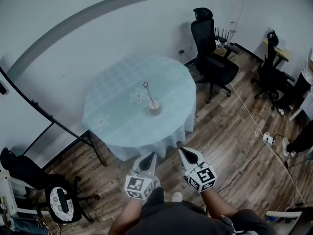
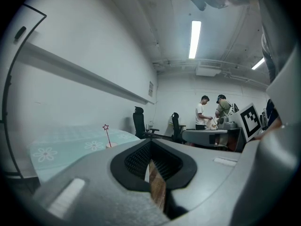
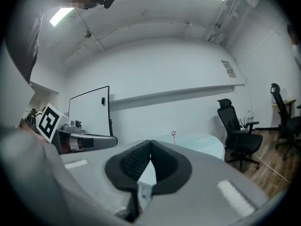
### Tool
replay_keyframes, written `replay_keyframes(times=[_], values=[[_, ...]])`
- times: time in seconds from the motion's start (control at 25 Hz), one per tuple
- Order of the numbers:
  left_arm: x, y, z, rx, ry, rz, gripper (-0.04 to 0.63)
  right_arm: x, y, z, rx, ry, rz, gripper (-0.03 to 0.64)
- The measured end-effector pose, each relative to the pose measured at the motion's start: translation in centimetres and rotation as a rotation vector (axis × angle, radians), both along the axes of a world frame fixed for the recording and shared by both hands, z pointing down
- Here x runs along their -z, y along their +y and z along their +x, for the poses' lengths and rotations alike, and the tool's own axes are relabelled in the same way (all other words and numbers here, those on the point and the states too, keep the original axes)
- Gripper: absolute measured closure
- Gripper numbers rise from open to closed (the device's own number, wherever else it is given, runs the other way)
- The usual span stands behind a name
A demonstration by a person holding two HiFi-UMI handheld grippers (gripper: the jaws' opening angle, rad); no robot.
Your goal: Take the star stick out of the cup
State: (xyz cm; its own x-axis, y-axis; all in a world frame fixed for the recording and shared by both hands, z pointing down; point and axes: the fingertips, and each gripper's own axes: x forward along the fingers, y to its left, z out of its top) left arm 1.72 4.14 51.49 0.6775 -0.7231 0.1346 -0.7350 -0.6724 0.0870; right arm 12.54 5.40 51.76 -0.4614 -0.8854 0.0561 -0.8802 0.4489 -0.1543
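Pale mint cloth (image 1: 166, 82) covers the round table (image 1: 115, 131). A little off its middle, toward 4 o'clock, stands a small tan cup (image 1: 155, 107) with the star stick (image 1: 149, 95) in it. The stick is thin and close to upright. In the head view it leans so that its star end tips toward 11 o'clock, well clear of the cup's rim. The star is an open outline, reddish in the gripper views, and nothing crowds it.

We hold both grippers low at 6 o'clock, off the table's near edge and well apart from the cup. The left gripper (image 1: 150, 155) has its jaws closed tip to tip with nothing between them. The right gripper (image 1: 183, 151) is likewise closed and empty.

In the head view the cup lies almost dead ahead of the left gripper, at 12 o'clock, and at about 11 o'clock from the right one. Neither looks clearly nearer. In the right gripper view the stick shows just past the jaw tips at 1 o'clock, while in the left gripper view it sits off at 10 o'clock. We therefore judge the right gripper to be aimed at it more squarely. Either one must open first, then close across the upright shaft above the rim.
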Motion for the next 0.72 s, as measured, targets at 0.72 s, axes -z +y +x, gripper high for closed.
replay_keyframes(times=[0.72], values=[[-0.6,-14.7,-5.4,-0.008,0.025,-0.015,0.592,0.5,-15.4,-6.8,0.041,0.065,-0.012,0.614]])
